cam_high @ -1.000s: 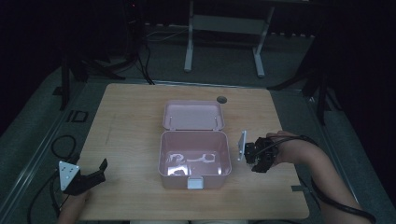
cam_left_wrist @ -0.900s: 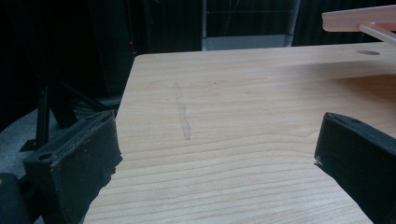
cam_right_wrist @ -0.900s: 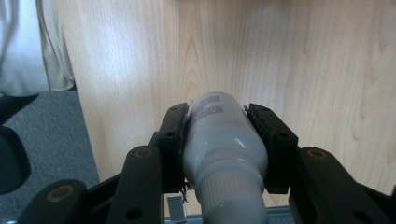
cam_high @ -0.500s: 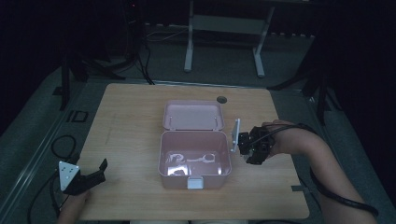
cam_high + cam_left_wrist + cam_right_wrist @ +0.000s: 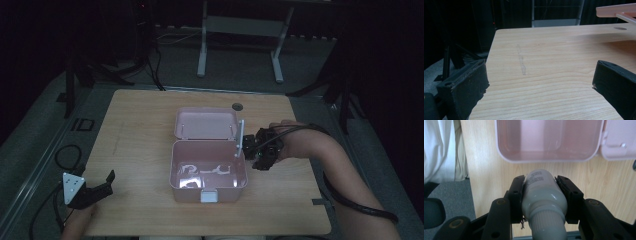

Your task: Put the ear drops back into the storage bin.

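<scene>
A pink box (image 5: pixel 176 172) lies open in the middle of the wooden table, its lid (image 5: pixel 206 123) folded flat behind it. My right gripper (image 5: pixel 248 146) hovers at the box's right wall, shut on a white tube (image 5: pixel 240 134) that sticks up and away from the hand. In the right gripper view the tube (image 5: pixel 541 192) sits between both pads, ribbed cap toward the camera, with the box (image 5: pixel 549 157) just beyond. My left gripper (image 5: pixel 102 186) rests at the table's front left, open, with bare wood between its fingers (image 5: pixel 464 87).
The table (image 5: pixel 140 125) has a small round hole (image 5: pixel 237 106) behind the lid. Black cables trail off both front corners. A metal stand (image 5: pixel 240 30) is on the floor behind the table. The lid's edge (image 5: pixel 616 11) shows at the top right of the left gripper view.
The right hand has risen and moved left with the white tube, from beside the box to its right wall. The left gripper has stayed put.
</scene>
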Tool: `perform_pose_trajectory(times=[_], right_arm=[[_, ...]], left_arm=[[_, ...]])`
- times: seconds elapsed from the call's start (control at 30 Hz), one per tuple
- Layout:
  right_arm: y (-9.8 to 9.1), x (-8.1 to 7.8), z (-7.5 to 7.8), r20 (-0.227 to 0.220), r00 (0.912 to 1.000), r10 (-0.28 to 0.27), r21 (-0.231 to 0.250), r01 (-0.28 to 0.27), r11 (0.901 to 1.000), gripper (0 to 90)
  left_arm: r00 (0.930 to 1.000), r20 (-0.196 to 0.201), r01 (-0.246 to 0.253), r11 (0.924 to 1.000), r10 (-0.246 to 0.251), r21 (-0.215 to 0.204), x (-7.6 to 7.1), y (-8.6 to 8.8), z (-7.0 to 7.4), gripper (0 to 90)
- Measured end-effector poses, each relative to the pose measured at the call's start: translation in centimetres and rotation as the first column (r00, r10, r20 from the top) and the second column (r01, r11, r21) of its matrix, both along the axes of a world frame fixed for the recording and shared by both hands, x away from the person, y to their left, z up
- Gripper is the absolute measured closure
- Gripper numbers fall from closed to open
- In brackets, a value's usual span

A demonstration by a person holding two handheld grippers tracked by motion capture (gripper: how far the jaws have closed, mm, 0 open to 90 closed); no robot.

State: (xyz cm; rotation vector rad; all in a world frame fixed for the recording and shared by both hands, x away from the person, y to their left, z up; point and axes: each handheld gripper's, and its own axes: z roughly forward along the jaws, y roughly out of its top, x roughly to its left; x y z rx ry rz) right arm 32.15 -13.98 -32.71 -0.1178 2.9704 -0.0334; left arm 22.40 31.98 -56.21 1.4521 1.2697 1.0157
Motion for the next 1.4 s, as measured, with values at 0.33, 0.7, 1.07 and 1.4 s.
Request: perform_pose_trajectory(times=[0.33, 0.7, 1.07, 1.4], right_arm=[[2.3, -0.1, -0.6, 0.002, 0.9993, 0.036, 0.025, -0.037, 0.9990, 59.4], [3.8, 0.5, -3.4, -0.040, 0.9979, 0.052, 0.020, -0.051, 0.9985, 59.4], [4.2, 1.8, -7.0, -0.072, 0.9969, 0.031, 0.034, -0.029, 0.9990, 59.4], [4.6, 2.6, -9.7, -0.082, 0.9965, 0.016, 0.016, -0.015, 0.9998, 59.4]], left_arm=[[1.0000, 0.000, 0.003, 1.0000, -0.003, -0.001, 0.0, 0.0, 0.0, 0.4], [1.0000, -0.001, 0.003, 1.0000, -0.003, -0.002, 0.0, 0.0, 0.0, 0.4], [1.0000, 0.001, 0.003, 1.0000, -0.003, -0.003, 0.0, 0.0, 0.0, 0.4], [1.0000, -0.001, 0.005, 1.0000, -0.005, -0.003, 0.0, 0.0, 0.0, 0.3]])
